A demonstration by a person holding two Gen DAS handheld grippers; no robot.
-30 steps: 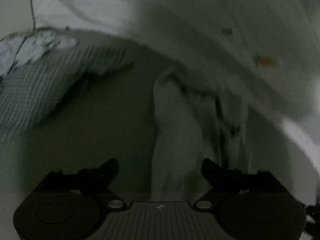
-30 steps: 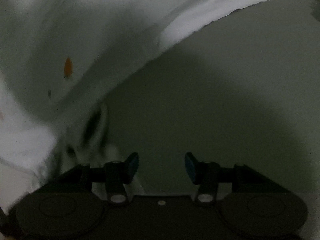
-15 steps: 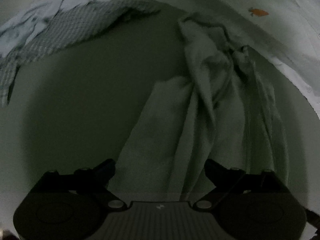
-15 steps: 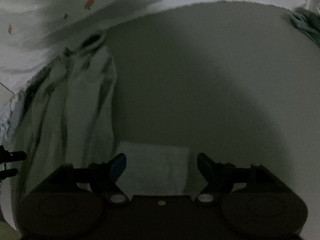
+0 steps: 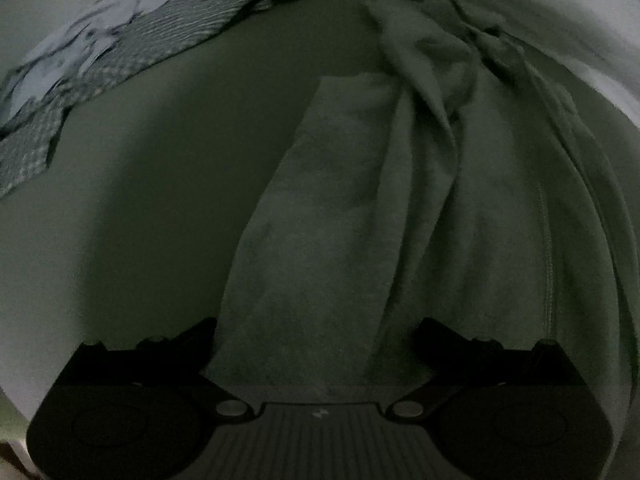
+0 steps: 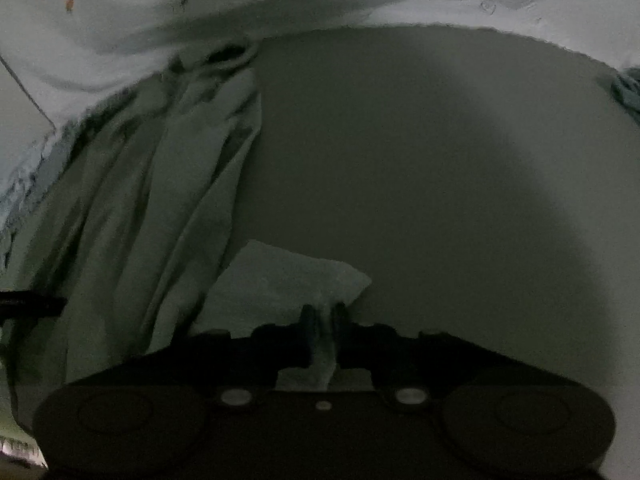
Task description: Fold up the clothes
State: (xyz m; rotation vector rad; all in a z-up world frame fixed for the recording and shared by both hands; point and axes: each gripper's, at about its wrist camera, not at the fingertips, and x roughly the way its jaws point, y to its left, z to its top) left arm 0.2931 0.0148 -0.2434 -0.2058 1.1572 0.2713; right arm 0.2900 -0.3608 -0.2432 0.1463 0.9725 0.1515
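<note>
A pale green cloth (image 5: 340, 220) lies on the dim surface, flat at its near end and bunched into folds farther off. My left gripper (image 5: 316, 324) hovers over that near end. Its jaws are opening wide, the cloth lies below and between them, and the pads do not press on it. In the right wrist view the same cloth (image 6: 168, 184) runs up the left side, and one folded corner (image 6: 288, 276) sticks out toward the middle. My right gripper (image 6: 323, 312) is shut on that corner, and a strip of fabric shows between the fingers.
A checked cloth (image 5: 120, 52) lies at the upper left. A white sheet with small orange prints (image 6: 160, 12) spans the far side. A teal cloth (image 6: 628, 88) peeks in at the right edge. The plain grey surface (image 6: 440, 180) stretches to the right.
My right gripper was open above the folded corner and has closed on it. My left gripper has come in over the cloth's near end and its jaws stand wider.
</note>
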